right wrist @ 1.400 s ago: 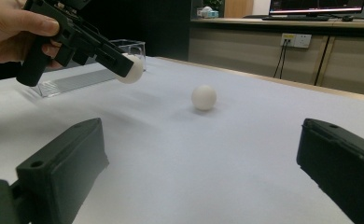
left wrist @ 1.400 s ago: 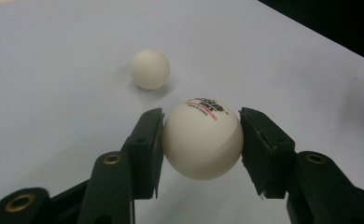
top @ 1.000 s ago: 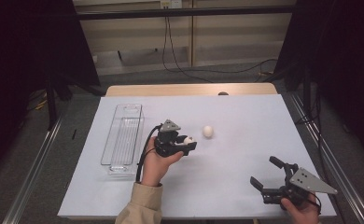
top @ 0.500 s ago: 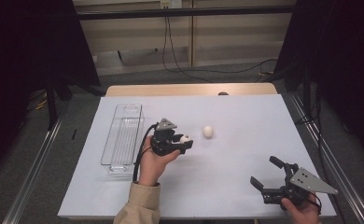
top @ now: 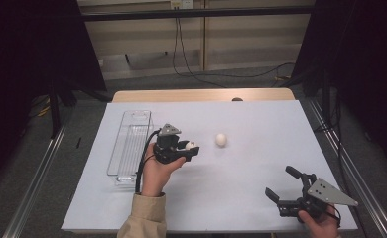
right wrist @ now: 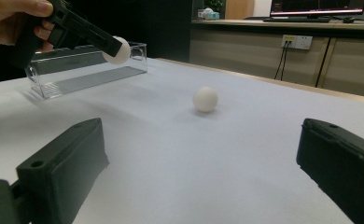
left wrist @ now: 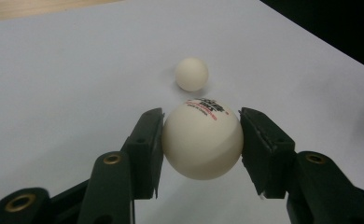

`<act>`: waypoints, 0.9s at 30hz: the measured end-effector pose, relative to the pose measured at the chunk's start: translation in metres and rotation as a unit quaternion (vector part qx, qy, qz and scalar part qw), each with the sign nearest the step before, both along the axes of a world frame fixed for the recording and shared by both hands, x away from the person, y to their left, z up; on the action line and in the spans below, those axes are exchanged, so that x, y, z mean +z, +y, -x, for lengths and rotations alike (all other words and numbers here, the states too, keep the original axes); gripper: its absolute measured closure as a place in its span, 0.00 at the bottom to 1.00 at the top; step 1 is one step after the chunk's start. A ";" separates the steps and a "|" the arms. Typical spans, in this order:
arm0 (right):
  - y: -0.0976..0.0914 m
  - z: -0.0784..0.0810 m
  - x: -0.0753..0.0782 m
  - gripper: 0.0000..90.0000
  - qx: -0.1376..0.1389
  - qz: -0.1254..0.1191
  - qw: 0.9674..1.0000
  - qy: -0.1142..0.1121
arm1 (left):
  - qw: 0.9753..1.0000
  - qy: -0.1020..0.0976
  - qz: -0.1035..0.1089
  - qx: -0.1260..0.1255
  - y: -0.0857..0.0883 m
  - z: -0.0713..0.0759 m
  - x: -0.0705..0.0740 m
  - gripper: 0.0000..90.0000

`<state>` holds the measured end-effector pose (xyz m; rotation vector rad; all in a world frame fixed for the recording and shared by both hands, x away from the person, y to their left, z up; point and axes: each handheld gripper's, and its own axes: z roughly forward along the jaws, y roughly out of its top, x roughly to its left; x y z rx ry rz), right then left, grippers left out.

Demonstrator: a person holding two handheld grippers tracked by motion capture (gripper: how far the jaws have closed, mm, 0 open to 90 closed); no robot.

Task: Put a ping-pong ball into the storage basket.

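My left gripper (top: 190,147) is clamped on one white ball (left wrist: 202,139), held above the table (top: 261,119) just right of the clear tray (top: 130,144) near the left edge. My guess: it goes in the tray, which looks empty. A second ball (top: 221,140) waits mid-table. My right gripper (top: 281,186) sits apart, empty, at the near right corner. Red print on the held ball is too blurred to read.
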<state>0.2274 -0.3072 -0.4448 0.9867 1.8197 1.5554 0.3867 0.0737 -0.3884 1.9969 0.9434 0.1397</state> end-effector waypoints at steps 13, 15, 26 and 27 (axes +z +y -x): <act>0.001 -0.001 0.000 0.01 0.004 0.000 1.000 -0.001 | 1.000 0.002 -0.003 0.011 0.008 -0.001 0.002 0.57; 0.002 -0.001 0.000 0.01 0.004 -0.001 1.000 0.000 | 1.000 0.002 -0.004 0.012 0.008 -0.001 0.003 0.57; 0.001 -0.001 0.000 0.01 0.004 -0.002 1.000 0.000 | 1.000 0.008 -0.006 0.016 0.013 -0.002 0.004 0.57; 0.001 -0.001 0.000 0.01 0.004 -0.002 1.000 0.000 | 1.000 0.010 -0.007 0.016 0.013 -0.002 0.004 0.57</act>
